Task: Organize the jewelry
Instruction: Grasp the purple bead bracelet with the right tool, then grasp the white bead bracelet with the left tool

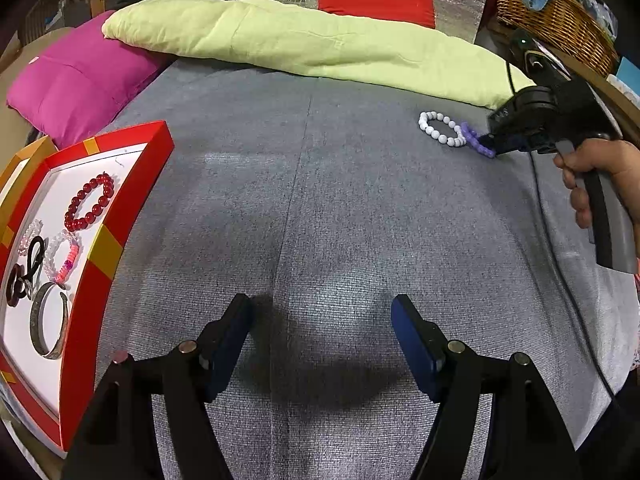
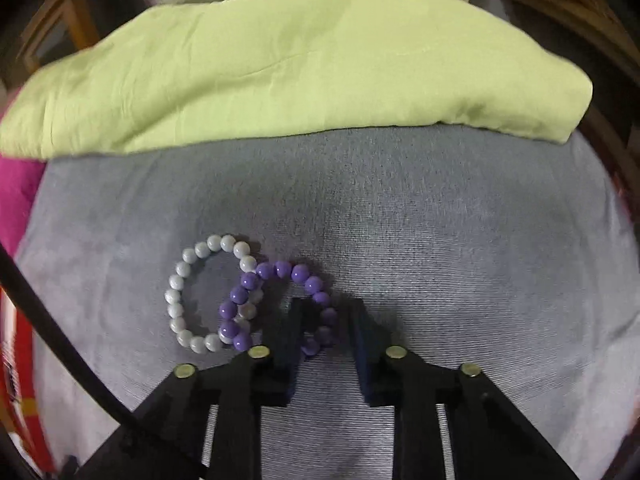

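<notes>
A purple bead bracelet (image 2: 276, 304) lies on the grey cloth (image 2: 440, 240), overlapping a white bead bracelet (image 2: 188, 300) to its left. My right gripper (image 2: 326, 320) is down at the cloth, partly open, with the purple bracelet's right side between its fingers; the jaws stand apart from the beads. Both bracelets show in the left wrist view, purple (image 1: 474, 140) and white (image 1: 440, 128), with the right gripper (image 1: 490, 146) at them. My left gripper (image 1: 322, 316) is open and empty above the cloth, right of a red box (image 1: 116, 216) holding a red bead bracelet (image 1: 90, 202) and other jewelry.
A lime-green quilt (image 1: 304, 44) lies along the far edge of the cloth, with a magenta pillow (image 1: 76, 80) at far left and a red cushion (image 1: 376, 2) behind. A wicker basket (image 1: 556, 20) stands at far right. A black cable (image 1: 560, 264) runs down the right side.
</notes>
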{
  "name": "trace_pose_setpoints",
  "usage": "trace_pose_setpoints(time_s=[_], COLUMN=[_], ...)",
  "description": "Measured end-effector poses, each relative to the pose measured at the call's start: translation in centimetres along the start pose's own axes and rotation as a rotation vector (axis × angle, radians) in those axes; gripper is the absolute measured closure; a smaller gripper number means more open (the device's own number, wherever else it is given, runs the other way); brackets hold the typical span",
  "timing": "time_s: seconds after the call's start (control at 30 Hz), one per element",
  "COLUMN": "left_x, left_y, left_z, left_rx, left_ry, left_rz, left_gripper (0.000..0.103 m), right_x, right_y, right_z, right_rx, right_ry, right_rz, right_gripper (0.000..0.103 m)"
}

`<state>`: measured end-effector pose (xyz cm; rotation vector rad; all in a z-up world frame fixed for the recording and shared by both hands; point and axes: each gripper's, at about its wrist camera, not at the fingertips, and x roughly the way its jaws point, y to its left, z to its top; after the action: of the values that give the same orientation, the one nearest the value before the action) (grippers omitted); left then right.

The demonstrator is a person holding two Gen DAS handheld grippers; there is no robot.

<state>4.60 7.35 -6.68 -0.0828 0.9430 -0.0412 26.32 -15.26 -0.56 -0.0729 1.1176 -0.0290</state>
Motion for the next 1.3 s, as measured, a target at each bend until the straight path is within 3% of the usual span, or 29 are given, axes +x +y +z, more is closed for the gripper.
trace_pose_setpoints(time_s=[0.13,0.43,0.53,0.87,1.03,1.13,1.3], left_x=[0.0,0.1,0.2,0.1,-0.5,-0.7,0.4], left_y=[0.1,-0.4,-0.5,-0.7,-0.9,-1.4,-4.2], left_z=[0.0,-0.2,-0.2,-0.3,-0.1,1.1,6.7], left_rx=[-0.002,0.015,0.024,0.037,0.048,0.039,0.015], left_ry=[-0.001,-0.007,-0.01,-0.022,-0.048,-0.046,-0.017], left_rz=[0.001,0.031,0.04,0.056,0.058,0.02,-0.05], left_gripper=[0.03,0.03,0.029,0.028,0.028,0.028,0.029], right_x=[-1.0,-4.9,-4.0,-4.0,-4.5,-4.8,-4.8], right_y=[-1.0,-5.5,-6.0,-4.7,-5.7,-6.8,-7.8], right_z=[-1.0,-6.7,-8.0,-8.4,-9.2,-10.4,-11.1], right_rx=[-0.011,0.013,0.029,-0.046,0.002,0.024,0.056], right_ry=[-0.004,-0.061,-0.019,-0.069,-0.092,-0.11,-0.135], right_rz=[-0.012,0.026,0.035,0.004,0.058,0.097,0.156], right_gripper=[0.093,0.093,0.092,0.093,0.093,0.093,0.093])
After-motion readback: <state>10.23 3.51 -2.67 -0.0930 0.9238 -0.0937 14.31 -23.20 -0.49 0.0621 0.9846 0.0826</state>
